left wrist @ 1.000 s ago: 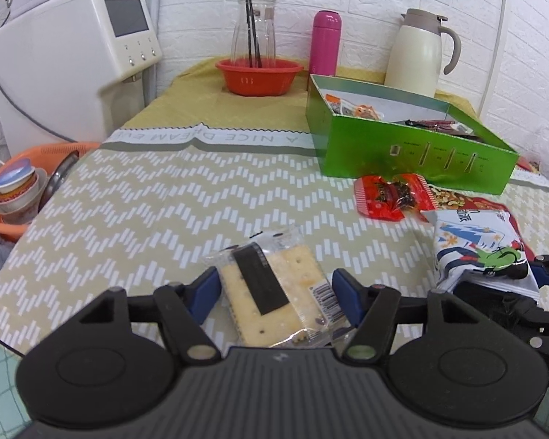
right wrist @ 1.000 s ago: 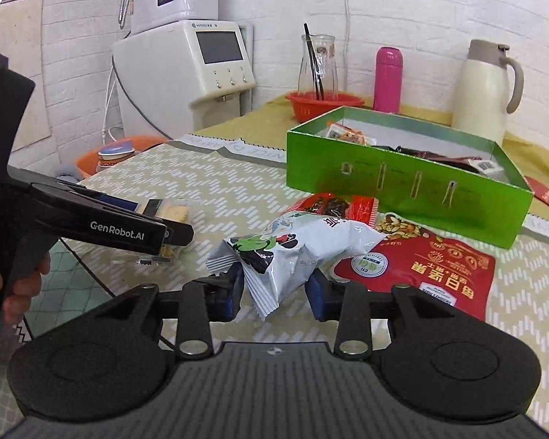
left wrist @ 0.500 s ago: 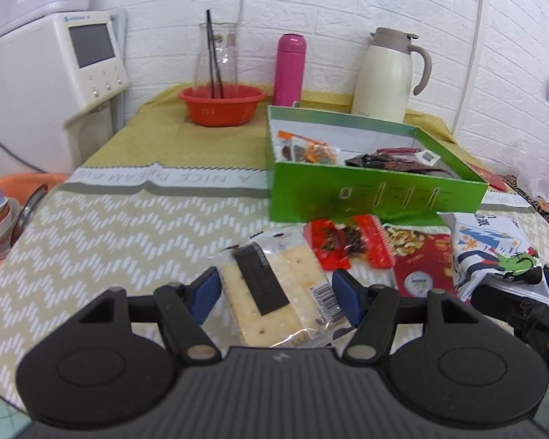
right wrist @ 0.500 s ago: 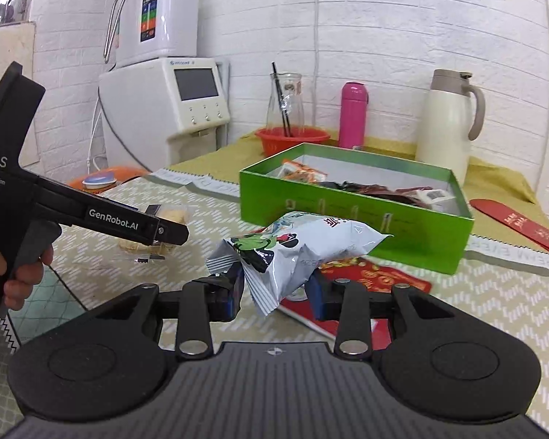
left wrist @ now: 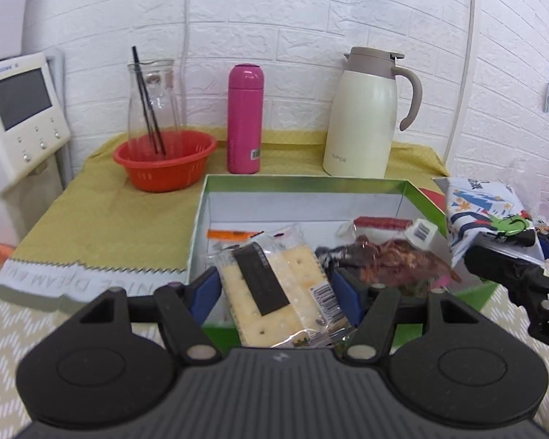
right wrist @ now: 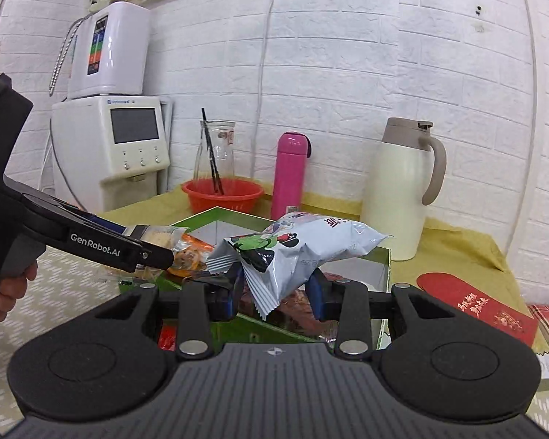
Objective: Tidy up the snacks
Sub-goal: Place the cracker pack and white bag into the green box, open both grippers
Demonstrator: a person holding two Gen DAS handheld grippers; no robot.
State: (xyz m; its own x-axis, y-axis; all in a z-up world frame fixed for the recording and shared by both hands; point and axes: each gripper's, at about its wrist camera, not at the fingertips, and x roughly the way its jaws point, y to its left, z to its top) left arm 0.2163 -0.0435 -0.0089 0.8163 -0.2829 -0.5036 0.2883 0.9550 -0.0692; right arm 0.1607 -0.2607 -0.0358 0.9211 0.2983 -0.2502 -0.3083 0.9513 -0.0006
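My left gripper (left wrist: 274,291) is shut on a clear cracker packet (left wrist: 274,289) with a black label and holds it above the near left part of the green box (left wrist: 303,184). My right gripper (right wrist: 272,294) is shut on a white snack bag (right wrist: 303,248) with a green cartoon print, held above the box's right side (right wrist: 384,267). The bag also shows in the left wrist view (left wrist: 483,212). Inside the box lie an orange packet (left wrist: 234,235), a dark red snack pack (left wrist: 391,259) and a small white box (left wrist: 422,232).
Behind the box stand a red basket (left wrist: 164,162) with a glass carafe (left wrist: 152,98), a pink bottle (left wrist: 244,119) and a cream thermos jug (left wrist: 366,113). A white water dispenser (right wrist: 109,150) is at the left. A red envelope (right wrist: 475,303) lies to the right.
Both grippers have lifted and moved forward with their snacks, from over the table to above the green box. The box now sits right under them.
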